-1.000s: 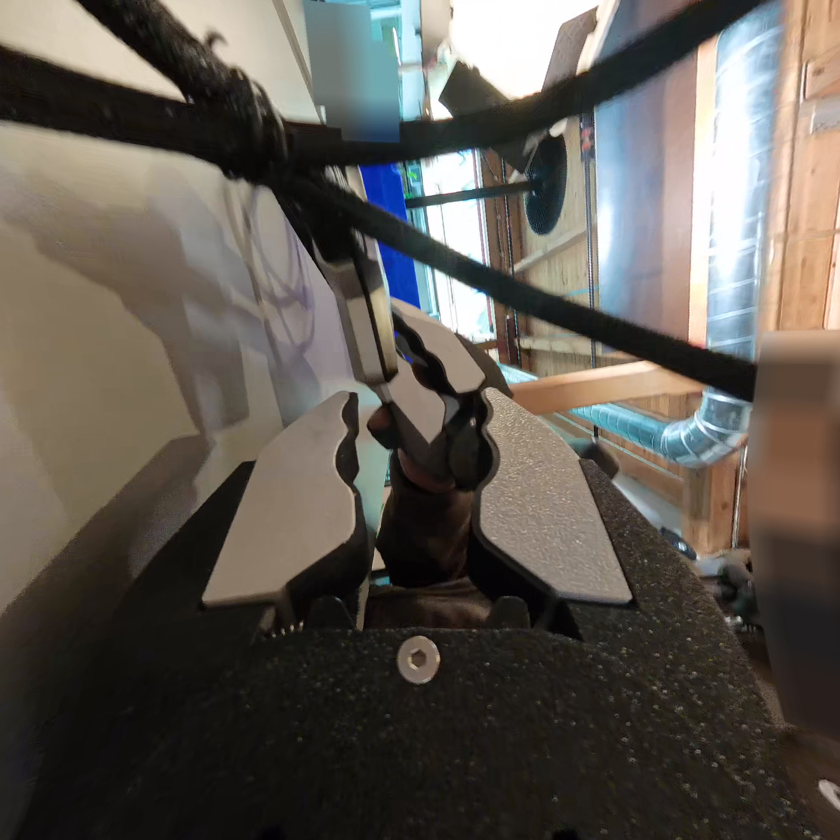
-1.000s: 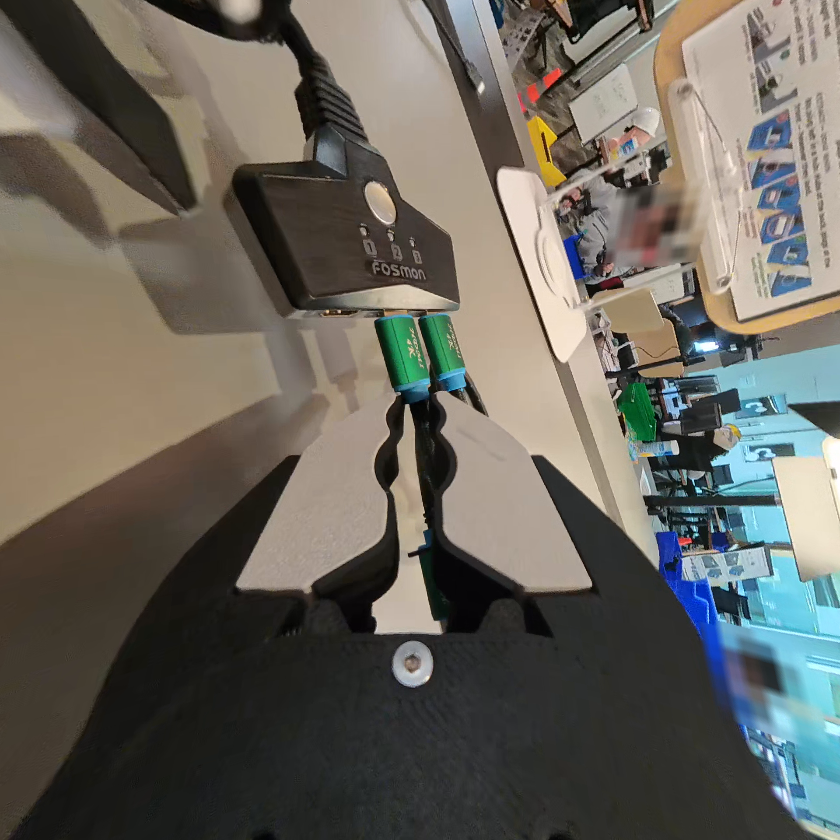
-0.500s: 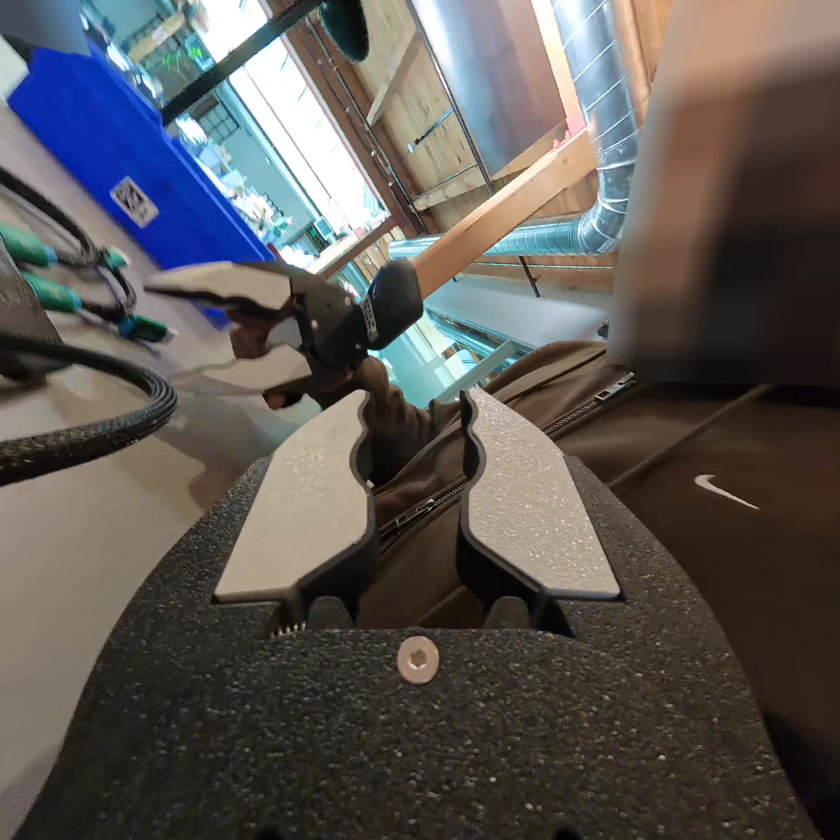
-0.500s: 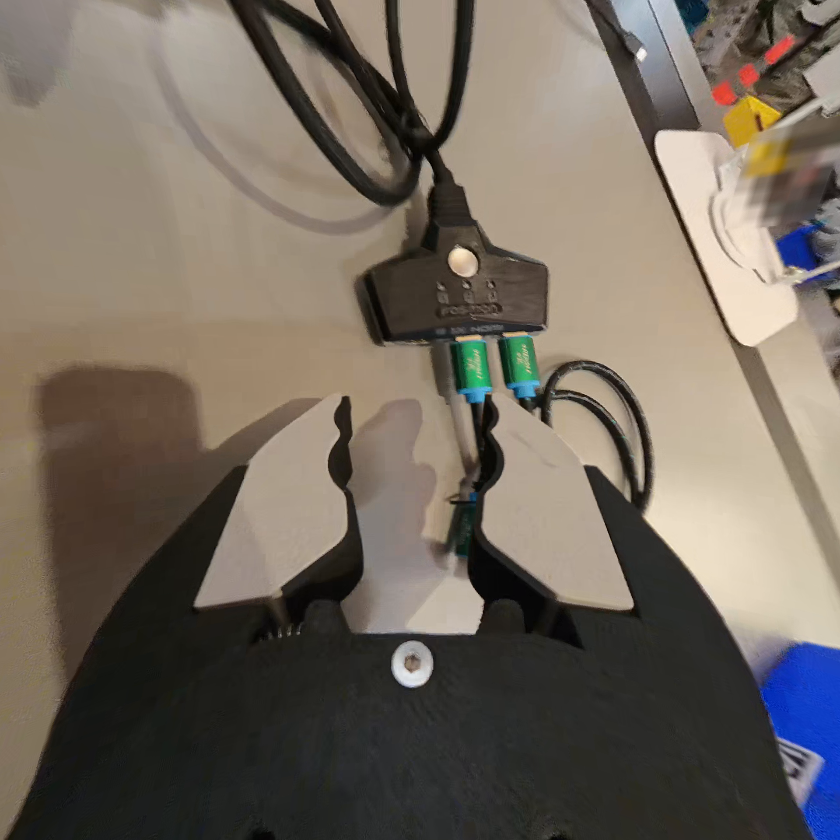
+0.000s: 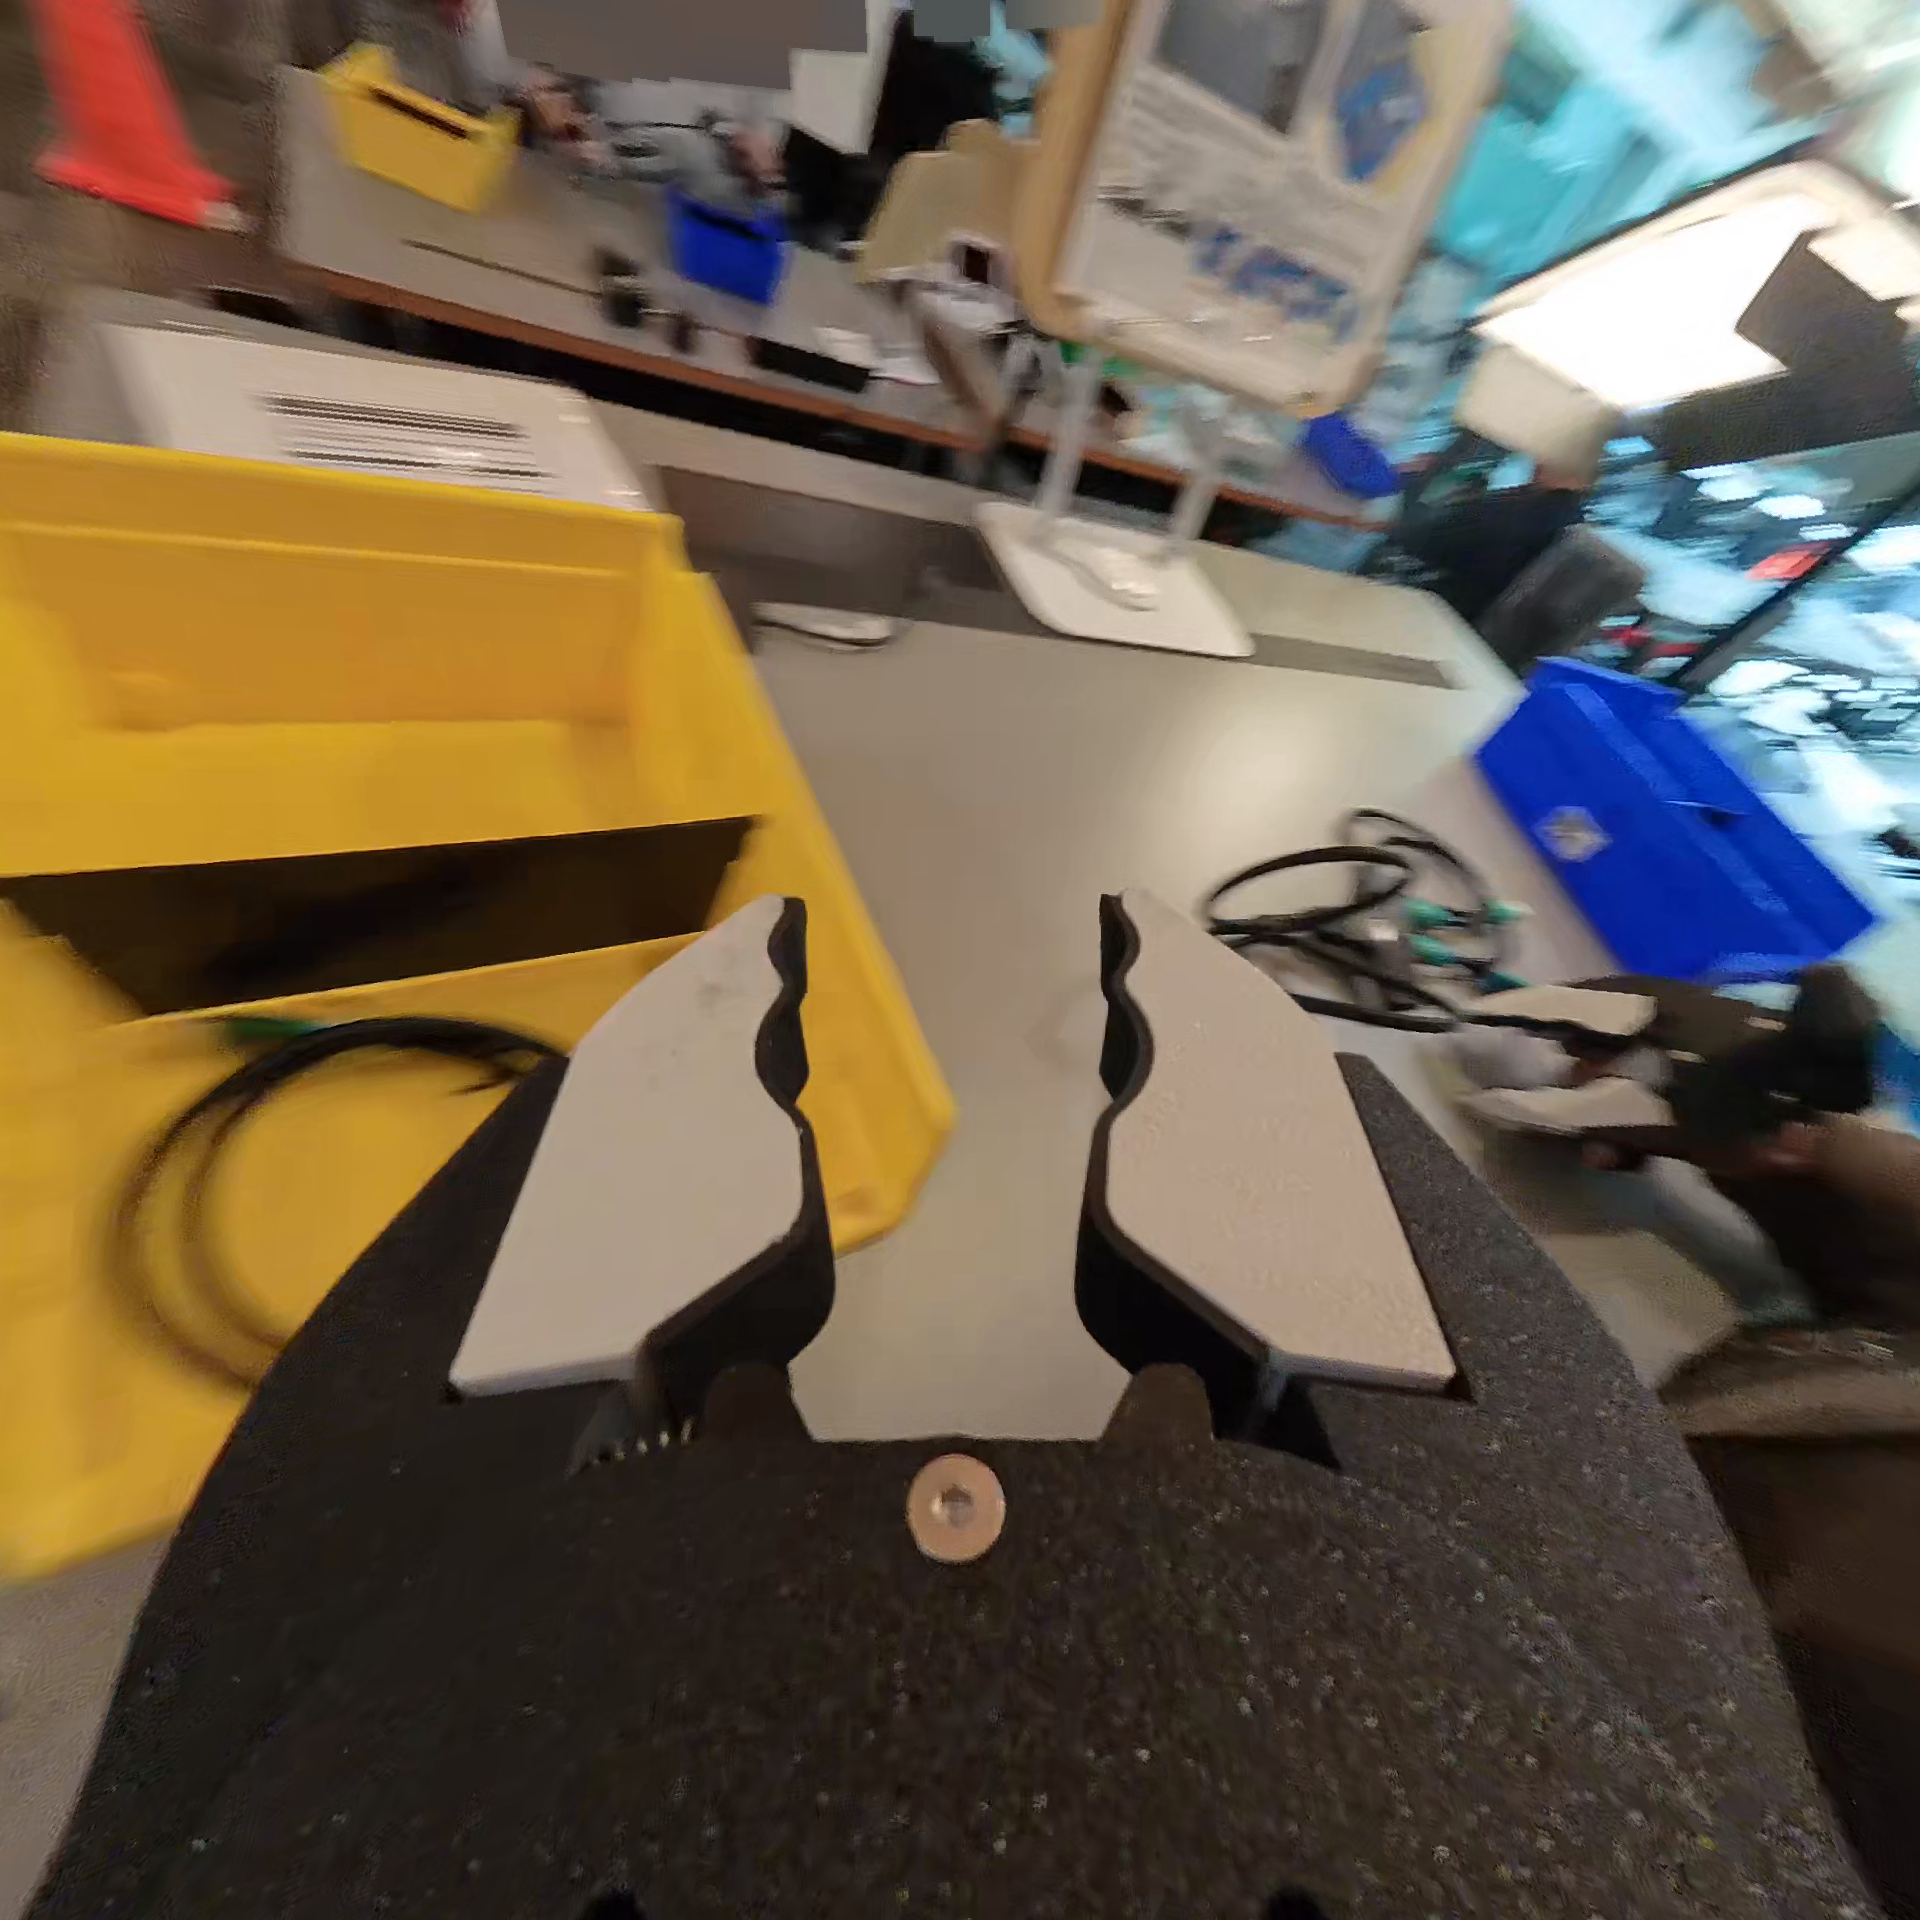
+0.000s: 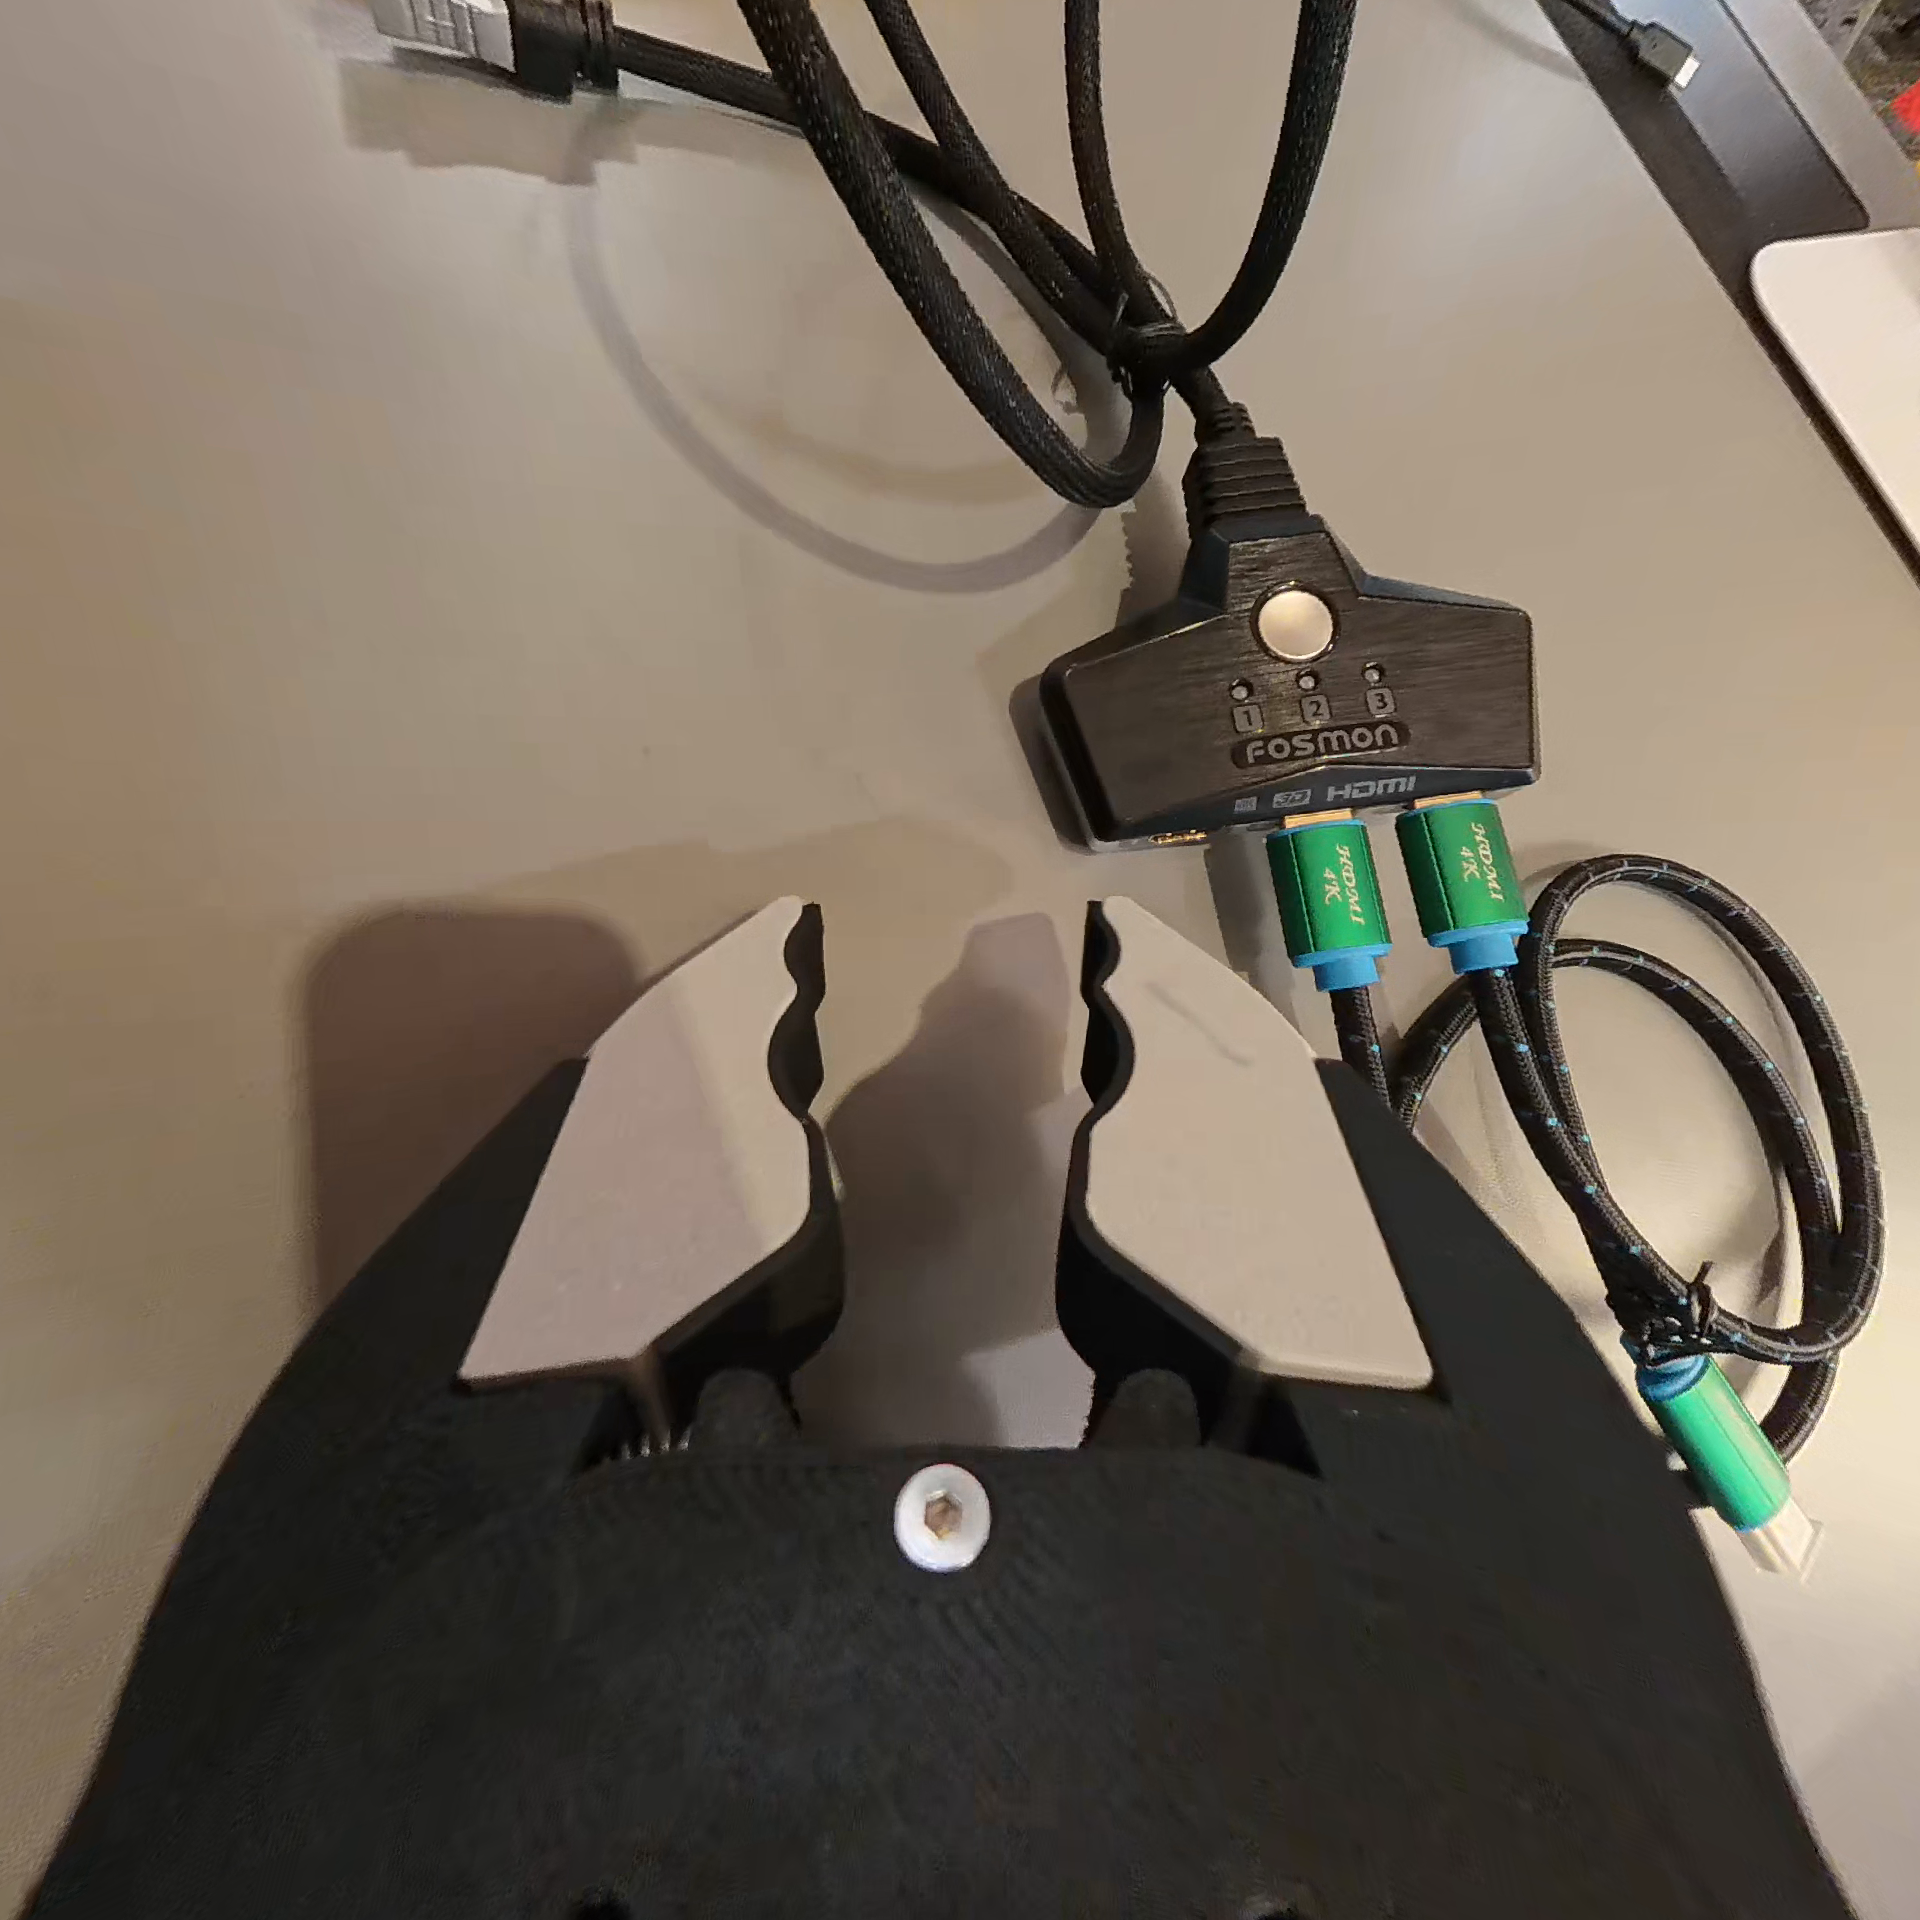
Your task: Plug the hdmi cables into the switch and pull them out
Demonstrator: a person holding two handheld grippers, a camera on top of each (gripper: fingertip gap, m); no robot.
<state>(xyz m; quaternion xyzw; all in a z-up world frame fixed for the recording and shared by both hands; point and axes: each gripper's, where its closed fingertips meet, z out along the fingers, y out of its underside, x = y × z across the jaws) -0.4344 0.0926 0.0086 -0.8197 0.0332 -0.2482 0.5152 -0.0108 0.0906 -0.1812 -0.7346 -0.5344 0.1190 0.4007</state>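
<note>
My left gripper (image 5: 954,914) is open and empty above the grey table (image 5: 1039,790), just right of a yellow bin (image 5: 416,665). A black cable (image 5: 312,1049) lies coiled in the bin's front compartment. My right gripper (image 6: 954,920) is open and empty, low over the table. A black switch box (image 6: 1299,717) lies just ahead and to its right, with two green plugs (image 6: 1330,894) pushed into it. Their thin braided cable (image 6: 1766,1091) loops at the right and ends in a free green plug (image 6: 1714,1444). The right gripper also shows in the left wrist view (image 5: 1558,1049), beside the cables (image 5: 1351,935).
A thick black braided cable (image 6: 987,260) runs from the switch box to a silver connector (image 6: 447,31). A blue bin (image 5: 1662,821) stands at the right. A white stand base (image 5: 1122,592) sits at the table's far edge. A person's dark sleeve (image 5: 1818,1195) is at the right. My right fingertips sit around 45 cm from my left ones. From my right tips it is roughly 20 cm to the silver connector (image 6: 447,31); from my left, 30 cm.
My left gripper swung from facing the person and ceiling down to the table and yellow bin, and its jaws widened. My right gripper's jaws opened off the thin cable and drew back from the switch box.
</note>
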